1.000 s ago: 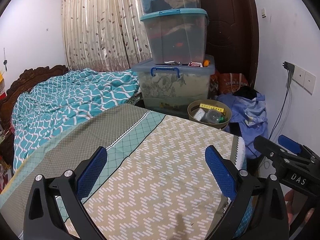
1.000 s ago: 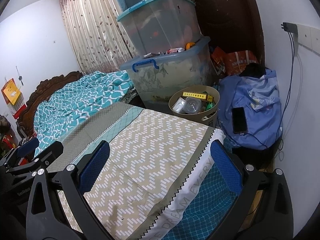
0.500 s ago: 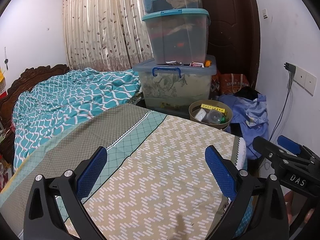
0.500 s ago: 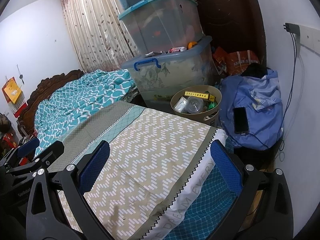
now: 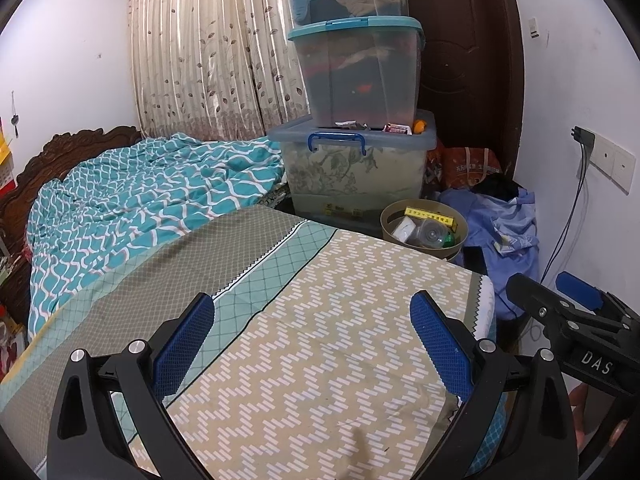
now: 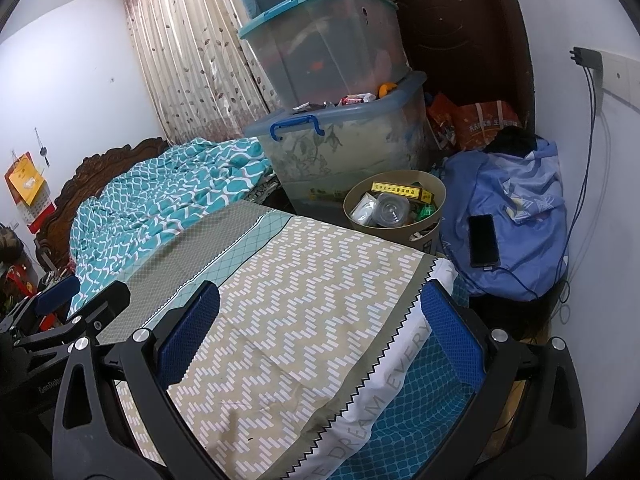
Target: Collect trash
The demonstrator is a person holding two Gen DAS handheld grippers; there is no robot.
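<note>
Bedroom, small and crowded, with a bed [image 5: 320, 340] filling the lower half of both views under a patterned sheet of beige zigzag and grey-green panels. A teal and white quilt [image 5: 140, 200] lies bunched at centre left against a carved wooden headboard [image 5: 80, 144]. Leaf-print curtains [image 5: 208, 48] hang at upper centre; a dark brown door [image 5: 468, 60] stands at upper right.

Left gripper [image 5: 312, 344]: jaws wide apart, nothing between them, held above the sheet. Right gripper [image 6: 320, 336]: jaws likewise wide apart and empty, over the bed's corner. Each gripper shows at the edge of the other's view.

Three lidded plastic storage boxes [image 5: 352, 100] are stacked beyond the foot of the bed, cloth visible through the walls; small items, one orange, lie on the lid of the lowest box. Just right of the stack, touching the bed's far corner, stands a round tan waste bin [image 6: 434, 192]. It holds a long yellow carton [image 6: 396, 191] laid across the top, a clear plastic bottle [image 6: 390, 210], white wrappers and something green.

Right of the bin lies a heap of blue cloth [image 6: 516, 216] with a dark phone [image 6: 483, 239] on it, cabled to a wall socket [image 6: 586, 58]. Orange printed bags [image 6: 480, 122] sit behind, against the door.
</note>
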